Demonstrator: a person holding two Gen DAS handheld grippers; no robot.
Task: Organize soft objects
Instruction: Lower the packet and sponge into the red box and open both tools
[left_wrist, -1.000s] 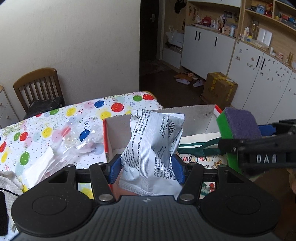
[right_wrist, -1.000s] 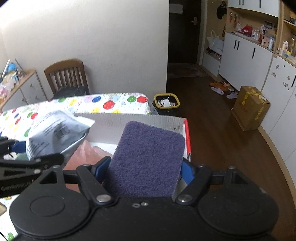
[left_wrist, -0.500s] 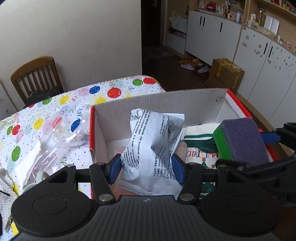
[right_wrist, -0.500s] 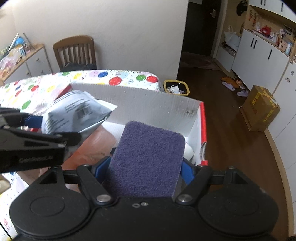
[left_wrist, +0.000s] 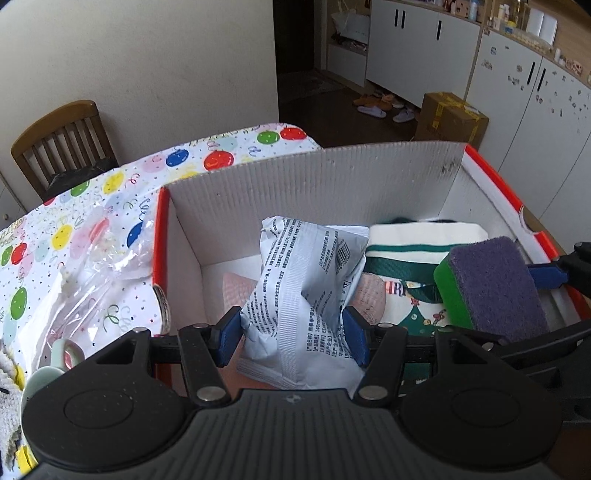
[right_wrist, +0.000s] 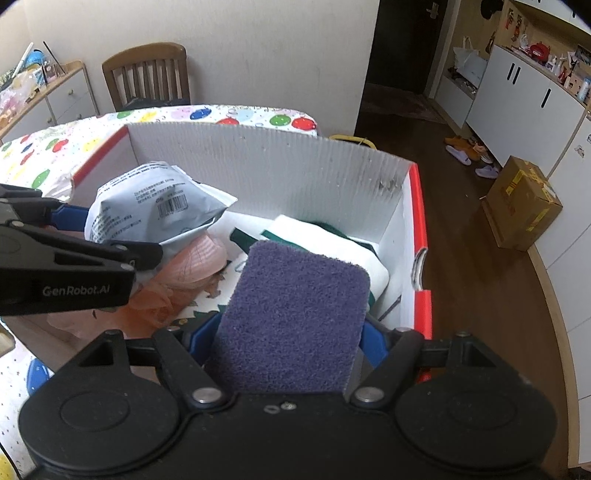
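My left gripper is shut on a grey-white printed pouch, held over the left half of a white cardboard box with red edges. My right gripper is shut on a purple-topped green sponge, hovering over the box's right half. In the left wrist view that sponge shows at the right. From the right wrist view the pouch and left gripper sit at the left. Inside the box lie a pink mesh item and a white cloth bag with green trim.
The box stands on a table with a balloon-print cloth. Clear plastic wrapping and a mint tape roll lie left of the box. A wooden chair stands behind the table; a brown carton sits on the floor.
Both grippers have sunk toward the box with their loads; the box interior now fills more of each view. The sponge has come lower, over the cloth bag.
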